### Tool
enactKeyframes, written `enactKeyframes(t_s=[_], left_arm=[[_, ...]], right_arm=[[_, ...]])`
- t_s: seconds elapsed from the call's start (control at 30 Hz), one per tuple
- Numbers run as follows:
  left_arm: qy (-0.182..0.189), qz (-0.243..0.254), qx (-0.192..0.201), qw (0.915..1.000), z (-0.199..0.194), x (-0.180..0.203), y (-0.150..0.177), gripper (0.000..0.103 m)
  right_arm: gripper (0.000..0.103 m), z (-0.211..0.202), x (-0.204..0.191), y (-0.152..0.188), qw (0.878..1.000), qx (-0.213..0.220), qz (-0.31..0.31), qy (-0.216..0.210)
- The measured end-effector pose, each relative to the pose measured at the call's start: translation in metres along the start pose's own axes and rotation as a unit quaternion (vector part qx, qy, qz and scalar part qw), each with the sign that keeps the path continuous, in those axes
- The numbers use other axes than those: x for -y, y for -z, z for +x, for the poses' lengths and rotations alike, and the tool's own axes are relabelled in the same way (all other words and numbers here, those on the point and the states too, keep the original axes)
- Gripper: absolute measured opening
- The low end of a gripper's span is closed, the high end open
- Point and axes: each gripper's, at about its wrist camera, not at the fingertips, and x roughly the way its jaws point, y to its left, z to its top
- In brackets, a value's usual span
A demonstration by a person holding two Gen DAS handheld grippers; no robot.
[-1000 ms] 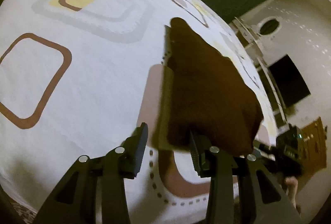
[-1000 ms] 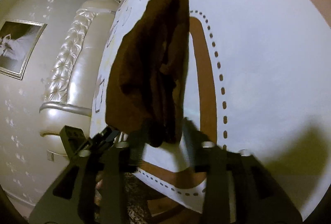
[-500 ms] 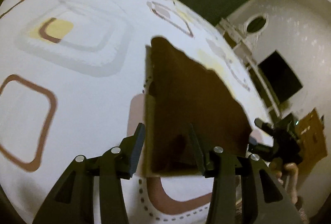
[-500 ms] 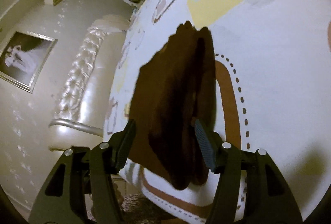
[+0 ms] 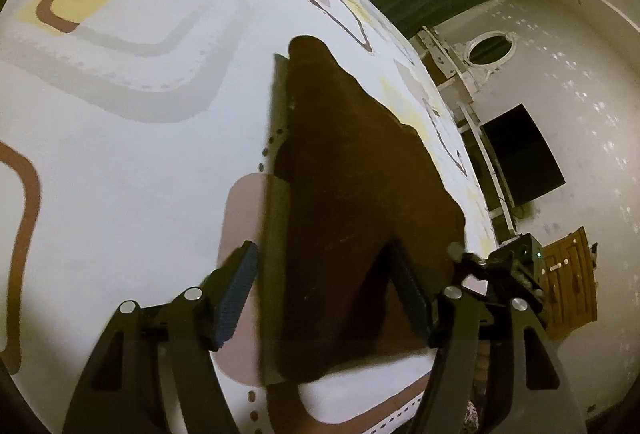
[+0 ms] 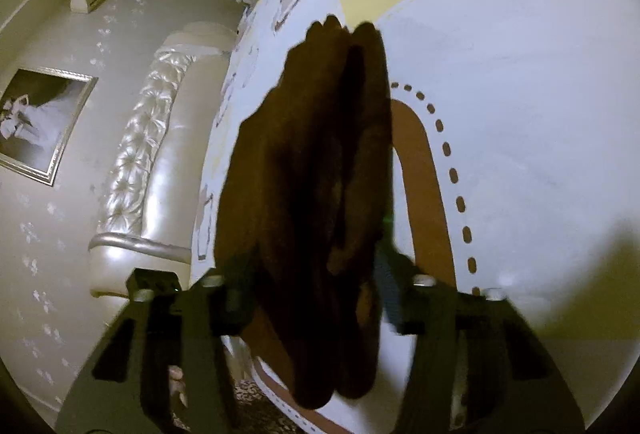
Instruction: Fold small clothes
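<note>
**Brown cloth folded, tongs open**

Fold looks done; next prob. back both tongs off w/o dragging it. Left tongs (image 5: 324, 286) gape wide, gripping nothing; right tongs (image 6: 316, 282) also spread, blurred, holding nothing. Brown cloth (image 5: 352, 201) lies on the bed (image 5: 120, 153) near its edge, btwn each pair.
</note>
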Motion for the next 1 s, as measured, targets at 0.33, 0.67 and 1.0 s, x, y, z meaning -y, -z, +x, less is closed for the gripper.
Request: enactKeyframes(t_s=[0.33,0.67,1.0], left_arm=[[-0.050,0.047,-0.004,0.9976,0.008,0.013,0.008,0.048],[-0.052,0.052,-0.001,0.9973,0.011,0.015,0.007,0.048],[-0.053,0.052,0.000,0.9973,0.010,0.014,0.006,0.048]], right_arm=[[0.027,0.002,0.012,-0.002,1.000,-0.004,0.010,-0.017],[0.027,0.003,0.012,-0.002,1.000,-0.002,0.008,-0.016],[0.027,0.002,0.014,-0.002,1.000,-0.001,0.009,-0.015]])
